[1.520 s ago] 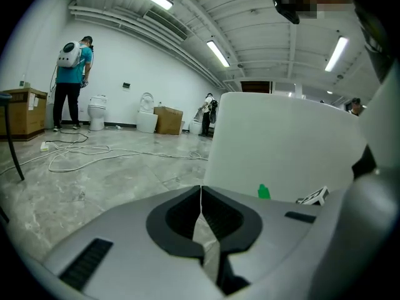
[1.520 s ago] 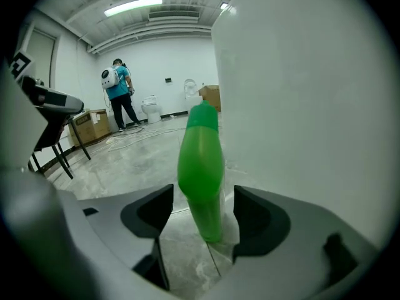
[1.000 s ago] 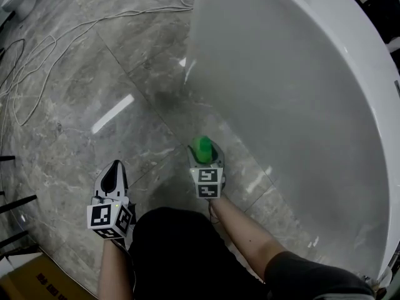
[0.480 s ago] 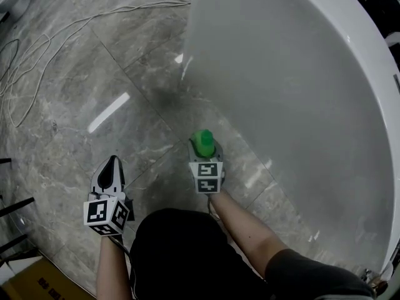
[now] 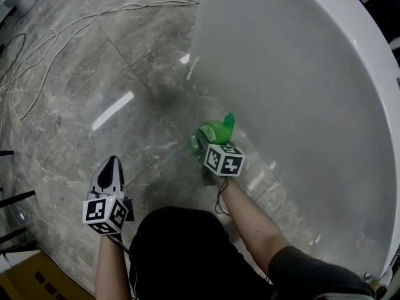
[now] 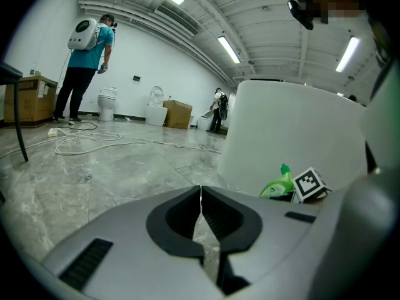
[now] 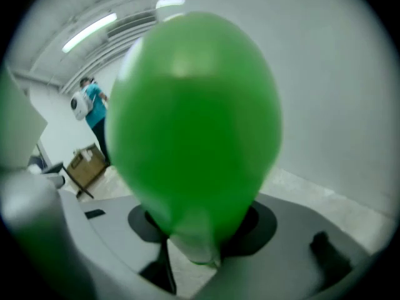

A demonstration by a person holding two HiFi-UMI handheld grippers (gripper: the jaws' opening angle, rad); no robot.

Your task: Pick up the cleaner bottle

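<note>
Pinching the green bottle [image 5: 217, 130], the right gripper [image 5: 210, 139] has it squeezed between its two jaws. The jaws have just been closing in on it. In the right gripper view the round green body of the bottle fills almost the whole picture and sits right between the jaws. In the head view the bottle is tipped over to one side. Its little cap points up and toward the big white tub [image 5: 300, 74]. I cannot tell if the bottom of the bottle is touching the floor [image 5: 94, 86].

The left gripper [image 5: 111, 167] has its jaws pressed together, with only a thin crack between them. It holds nothing. It hangs over the floor, well apart from the bottle and on the side away from the tub.

The bottle is just beside the curved wall of the tub. A bare arm [image 5: 250, 224] runs from the right gripper back to the person.

The floor is shiny gray stone with light shining on it. A long white cord [image 5: 56, 36] lies in loops on the floor, far from both grippers. A brown box [image 5: 28, 285] peeks in at the bottom corner.

In the left gripper view, a person in a blue shirt with a white pack [image 6: 87, 55] stands far off, near a white toilet [image 6: 107, 102].
</note>
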